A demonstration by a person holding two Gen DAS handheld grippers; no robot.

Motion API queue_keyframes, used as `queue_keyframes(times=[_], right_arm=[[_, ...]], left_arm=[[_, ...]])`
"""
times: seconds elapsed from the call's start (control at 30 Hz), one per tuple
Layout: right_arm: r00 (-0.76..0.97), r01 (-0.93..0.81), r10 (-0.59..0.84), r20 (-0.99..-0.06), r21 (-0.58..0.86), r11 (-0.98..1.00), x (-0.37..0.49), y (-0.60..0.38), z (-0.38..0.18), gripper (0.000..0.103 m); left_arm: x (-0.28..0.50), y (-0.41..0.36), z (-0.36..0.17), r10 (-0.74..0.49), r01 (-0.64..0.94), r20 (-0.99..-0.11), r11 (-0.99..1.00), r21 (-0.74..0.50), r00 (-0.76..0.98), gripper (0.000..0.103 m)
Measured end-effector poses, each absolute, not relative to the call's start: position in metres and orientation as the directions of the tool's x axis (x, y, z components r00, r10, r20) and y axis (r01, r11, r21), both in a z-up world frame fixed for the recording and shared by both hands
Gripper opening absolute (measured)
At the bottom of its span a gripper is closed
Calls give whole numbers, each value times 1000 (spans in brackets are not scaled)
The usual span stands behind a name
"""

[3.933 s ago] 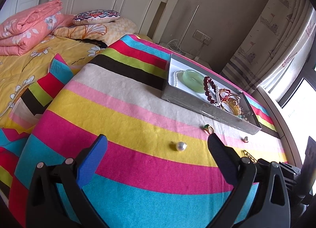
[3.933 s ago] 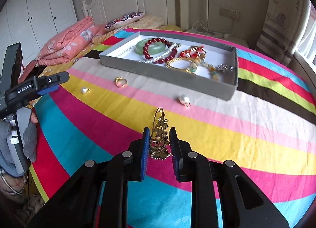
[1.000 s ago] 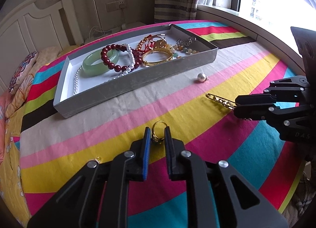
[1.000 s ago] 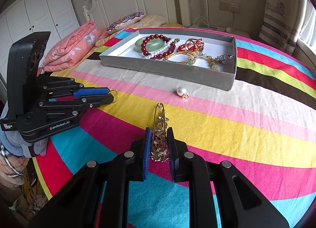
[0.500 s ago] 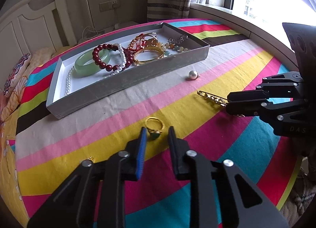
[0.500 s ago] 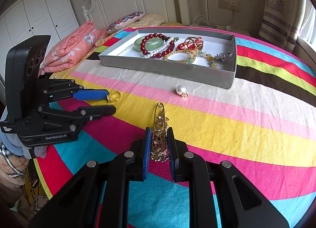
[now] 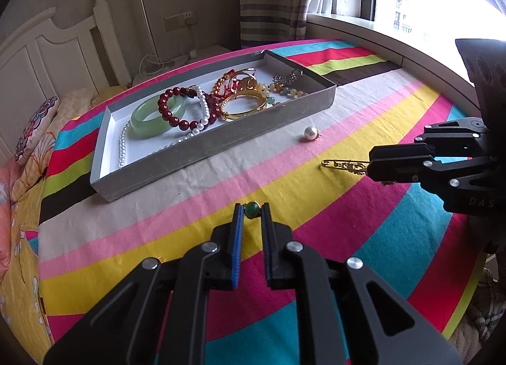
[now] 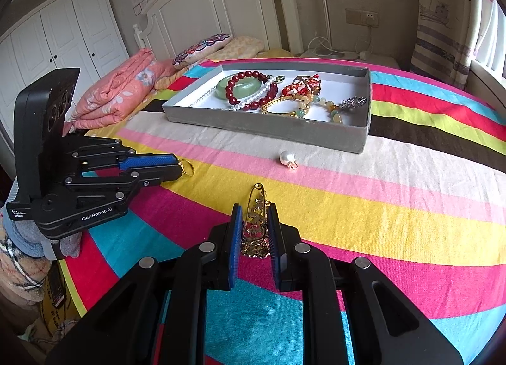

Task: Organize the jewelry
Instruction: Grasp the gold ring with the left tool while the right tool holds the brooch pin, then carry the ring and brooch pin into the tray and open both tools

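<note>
The left gripper [image 7: 252, 211] has just closed on the ring [image 7: 252, 209]: half a second earlier its jaws stood apart around the ring as it lay on the striped cloth [image 7: 316, 238], and now the pads pinch it at the tips, green stone facing the camera. In the right wrist view the gold band projects from the left fingertips at about 9 o'clock. The right gripper [image 8: 254, 222] has not changed; its jaws are pressed against the gold brooch pin [image 8: 256, 222], whose clasp end points away toward 12 o'clock, and the pin appears to rest on the cloth. The tray [image 7: 205, 150] lies toward 11 o'clock from the left gripper and at 12 o'clock from the right, well apart from both, and already holds the jade bangle [image 7: 151, 118], red bead bracelet [image 7: 180, 108], pearl strand [image 7: 121, 146] and gold bangle [image 7: 243, 107]. A pearl pendant [image 7: 311, 133] lies loose on the cloth just beside the tray's near wall. Assessment: both grips are established, so each item is ready for lift and transfer to the tray. The pendant remains to be collected. A small gold item [image 7: 160, 258] at the left gripper's 8 o'clock is too hidden to identify.
</note>
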State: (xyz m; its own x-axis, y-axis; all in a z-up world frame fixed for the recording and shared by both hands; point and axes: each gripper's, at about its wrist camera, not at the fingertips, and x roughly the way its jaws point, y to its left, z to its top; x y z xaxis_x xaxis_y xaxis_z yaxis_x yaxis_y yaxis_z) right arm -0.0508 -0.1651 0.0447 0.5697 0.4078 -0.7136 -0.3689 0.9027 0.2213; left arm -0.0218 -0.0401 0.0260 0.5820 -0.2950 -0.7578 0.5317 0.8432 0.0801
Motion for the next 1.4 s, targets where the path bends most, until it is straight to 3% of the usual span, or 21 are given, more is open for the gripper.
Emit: queue_keyframes(times=[0.8, 1.4], right_arm=[[615, -384, 425, -664, 218, 897, -38, -166, 78, 16], [669, -312, 378, -640, 219, 924, 40, -195, 99, 16]], left_arm=[[-11, -61, 56, -332, 577, -742, 812, 90, 583, 9], [77, -91, 94, -451, 585, -701, 809, -60, 552, 9]])
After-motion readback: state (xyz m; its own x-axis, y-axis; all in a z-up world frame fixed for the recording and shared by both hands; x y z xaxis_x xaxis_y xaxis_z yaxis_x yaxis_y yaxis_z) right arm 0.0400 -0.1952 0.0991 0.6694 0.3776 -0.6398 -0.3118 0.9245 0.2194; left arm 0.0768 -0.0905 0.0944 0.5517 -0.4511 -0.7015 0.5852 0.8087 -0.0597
